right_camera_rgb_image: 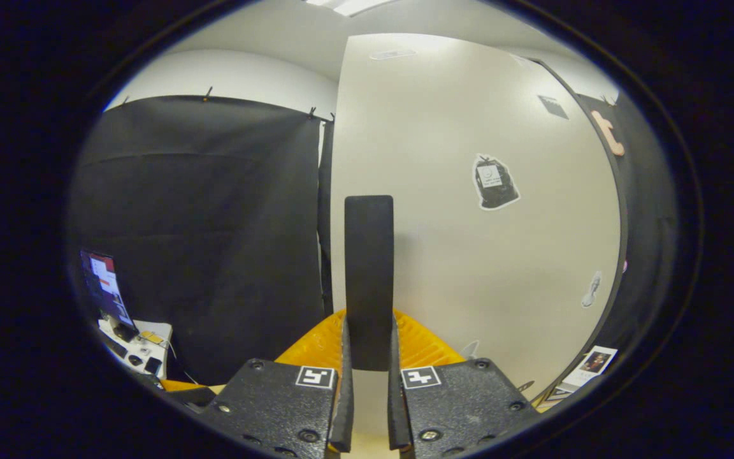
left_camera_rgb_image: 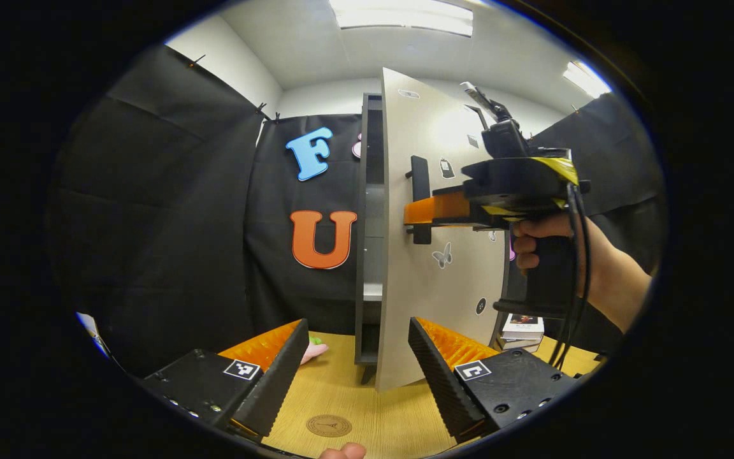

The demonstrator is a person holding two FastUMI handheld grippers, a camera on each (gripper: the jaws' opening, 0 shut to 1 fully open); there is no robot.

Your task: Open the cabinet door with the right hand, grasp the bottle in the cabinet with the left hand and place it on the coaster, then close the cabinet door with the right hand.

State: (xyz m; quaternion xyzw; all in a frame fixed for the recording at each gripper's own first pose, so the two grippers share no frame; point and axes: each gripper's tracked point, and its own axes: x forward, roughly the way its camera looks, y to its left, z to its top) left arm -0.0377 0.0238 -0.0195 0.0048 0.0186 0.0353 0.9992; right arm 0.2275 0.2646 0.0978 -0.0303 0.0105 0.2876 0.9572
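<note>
Right gripper view, right tool clamping flat door handle, smooth cabinet door

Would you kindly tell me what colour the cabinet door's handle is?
Black, against the off-white cabinet door; the handle shows best in the right gripper view.

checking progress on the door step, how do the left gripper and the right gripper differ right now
The right gripper is shut on the door handle, both fingers pressing its sides; the left gripper is open and holds nothing. The right gripper is raised at the cabinet door, which stands partly open; the left gripper hangs low over the wooden table, near the coaster. Both point toward the cabinet.
</note>
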